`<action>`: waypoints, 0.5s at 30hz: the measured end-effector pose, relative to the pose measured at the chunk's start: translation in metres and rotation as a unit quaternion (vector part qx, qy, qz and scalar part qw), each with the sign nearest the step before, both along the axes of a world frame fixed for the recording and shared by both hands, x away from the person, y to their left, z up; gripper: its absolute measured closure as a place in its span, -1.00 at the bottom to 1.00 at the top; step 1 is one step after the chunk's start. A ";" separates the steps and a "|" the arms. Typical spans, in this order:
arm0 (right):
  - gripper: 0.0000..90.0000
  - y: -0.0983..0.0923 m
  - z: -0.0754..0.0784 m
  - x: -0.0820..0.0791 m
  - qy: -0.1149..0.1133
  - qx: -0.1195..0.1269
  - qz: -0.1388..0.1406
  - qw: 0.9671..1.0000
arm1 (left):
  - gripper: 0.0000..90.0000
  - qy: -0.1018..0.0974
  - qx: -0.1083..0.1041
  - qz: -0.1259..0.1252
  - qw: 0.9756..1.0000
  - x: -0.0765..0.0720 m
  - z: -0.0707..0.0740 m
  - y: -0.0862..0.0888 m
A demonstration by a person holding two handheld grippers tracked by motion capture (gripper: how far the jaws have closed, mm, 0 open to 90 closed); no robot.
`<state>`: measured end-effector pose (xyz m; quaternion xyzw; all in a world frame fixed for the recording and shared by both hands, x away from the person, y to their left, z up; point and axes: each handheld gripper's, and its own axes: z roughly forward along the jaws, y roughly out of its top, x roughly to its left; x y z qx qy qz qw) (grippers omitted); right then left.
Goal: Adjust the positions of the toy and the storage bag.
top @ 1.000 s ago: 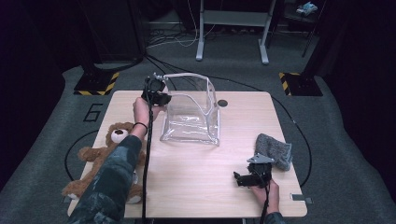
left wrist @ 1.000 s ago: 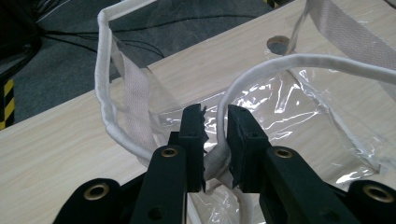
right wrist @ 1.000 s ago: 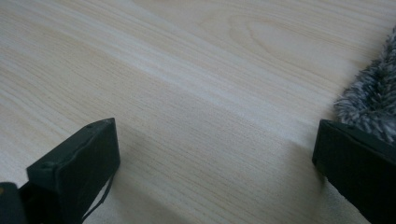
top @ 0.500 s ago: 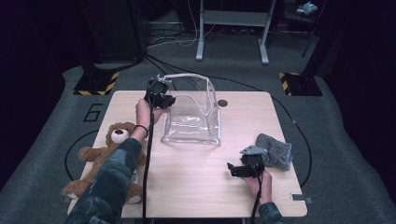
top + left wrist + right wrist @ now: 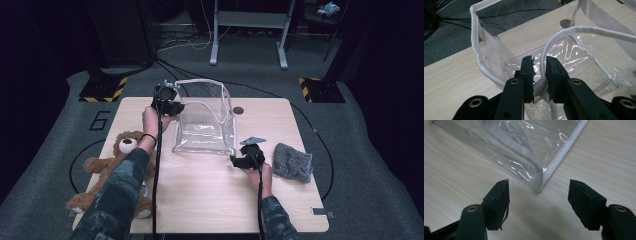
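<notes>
The left gripper [image 5: 167, 100] is pinching the clear bag's handle [image 5: 554, 37]; the right gripper [image 5: 243, 159] — jaws narrowing, empty — has left the grey cloth [image 5: 293, 161] at 3 o'clock for the bag's corner [image 5: 539, 187] on the wooden table [image 5: 200, 200].

A single large digit, a dark "6" [image 5: 100, 120], stands on the grey floor mat [image 5: 75, 105] just left of the worktop [image 5: 210, 200], above the curved line drawn on that mat. It reads as a six from the high view, though from the far side it could pass for a nine. No other lettering or brand is legible.
</notes>
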<state>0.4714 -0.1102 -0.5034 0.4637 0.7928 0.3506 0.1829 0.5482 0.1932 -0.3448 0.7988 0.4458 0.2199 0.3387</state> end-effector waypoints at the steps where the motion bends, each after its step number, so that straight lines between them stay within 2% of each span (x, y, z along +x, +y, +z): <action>1: -0.17 0.002 -0.001 0.003 -0.009 -0.004 0.001 1.000 | 0.69 -0.001 0.001 0.001 1.000 0.000 0.000 0.000; 3: -0.02 0.008 -0.002 0.008 -0.004 -0.015 -0.017 1.000 | 0.69 0.001 0.000 -0.001 1.000 -0.001 0.000 0.000; 4: 0.10 0.009 -0.003 0.010 -0.006 -0.011 -0.018 1.000 | 0.70 0.000 0.000 -0.001 1.000 -0.001 0.000 0.000; 6: 0.19 0.012 -0.004 0.012 -0.007 -0.022 -0.031 0.999 | 0.70 0.001 0.001 -0.001 1.000 -0.001 0.000 0.000; 8: 0.36 0.014 -0.003 0.014 -0.007 -0.013 -0.030 0.999 | 0.70 0.001 -0.001 -0.001 1.000 -0.002 -0.001 0.000; 12: 0.75 0.022 -0.003 0.015 -0.010 -0.027 -0.031 0.999 | 0.70 0.003 -0.003 -0.003 1.000 -0.003 0.000 0.001; 13: 0.80 0.023 -0.004 0.015 -0.014 -0.033 -0.033 0.999 | 0.70 0.001 -0.004 -0.004 1.000 -0.003 -0.001 0.001; 15: 0.83 0.022 -0.004 0.015 -0.013 -0.028 -0.031 0.999 | 0.70 0.004 -0.003 -0.006 1.000 -0.003 0.000 0.002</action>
